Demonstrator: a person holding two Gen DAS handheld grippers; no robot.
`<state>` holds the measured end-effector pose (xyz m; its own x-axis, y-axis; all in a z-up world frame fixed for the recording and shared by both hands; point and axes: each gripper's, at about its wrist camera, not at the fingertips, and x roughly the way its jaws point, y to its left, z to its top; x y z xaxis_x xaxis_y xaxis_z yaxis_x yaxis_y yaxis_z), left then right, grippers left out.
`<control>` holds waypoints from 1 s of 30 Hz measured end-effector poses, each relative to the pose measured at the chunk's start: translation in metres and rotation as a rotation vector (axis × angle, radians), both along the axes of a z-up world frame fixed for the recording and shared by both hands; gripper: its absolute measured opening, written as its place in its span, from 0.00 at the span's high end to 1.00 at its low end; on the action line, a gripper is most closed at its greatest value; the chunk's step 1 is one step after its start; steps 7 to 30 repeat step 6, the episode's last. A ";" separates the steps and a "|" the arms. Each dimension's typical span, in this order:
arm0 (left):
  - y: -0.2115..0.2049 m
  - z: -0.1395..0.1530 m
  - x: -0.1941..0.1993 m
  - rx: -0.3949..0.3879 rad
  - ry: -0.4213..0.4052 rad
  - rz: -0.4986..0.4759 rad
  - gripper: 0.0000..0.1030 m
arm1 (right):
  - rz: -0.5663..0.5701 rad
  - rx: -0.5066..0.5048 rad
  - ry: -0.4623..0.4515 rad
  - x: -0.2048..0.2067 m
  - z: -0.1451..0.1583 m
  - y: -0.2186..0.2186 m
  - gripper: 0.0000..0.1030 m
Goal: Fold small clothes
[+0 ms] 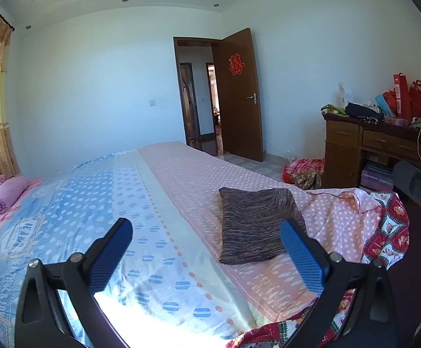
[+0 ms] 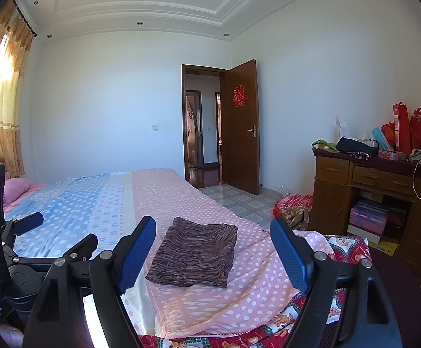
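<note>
Both of your tools hang above the near edge of the bed [image 2: 181,191] with nothing between their pads. Your right hand-held gripper [image 2: 213,253] is spread wide, and the folded brown knit garment [image 2: 194,256] sits dead ahead of it, framed between the two blue fingers [image 2: 290,256]. Your left hand-held gripper [image 1: 206,256] is just as wide, but from its camera the garment [image 1: 256,227] lies off to the right, partly behind the right-hand finger. So your right hand looks the nearer and better lined up.

The garment rests flat on the pink dotted strip of the bedspread, apart from both tools. It already reads as a neat rectangle, long axis running away from you, slightly angled. A red patterned quilt [image 2: 346,249] hangs over the bed corner just to its right. If another fold is wanted, I would judge a straight forward reach with your right suits best, left coming in across.
</note>
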<state>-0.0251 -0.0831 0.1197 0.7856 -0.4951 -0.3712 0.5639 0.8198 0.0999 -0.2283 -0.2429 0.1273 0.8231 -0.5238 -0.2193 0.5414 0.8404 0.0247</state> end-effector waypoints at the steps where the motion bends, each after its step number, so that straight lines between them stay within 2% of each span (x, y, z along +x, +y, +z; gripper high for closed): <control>1: 0.000 0.000 0.000 -0.005 -0.003 -0.006 0.00 | 0.000 0.001 0.000 0.000 0.000 0.000 0.21; 30: -0.001 -0.001 -0.002 0.005 -0.013 -0.003 0.00 | -0.003 0.001 0.000 0.000 -0.001 0.000 0.21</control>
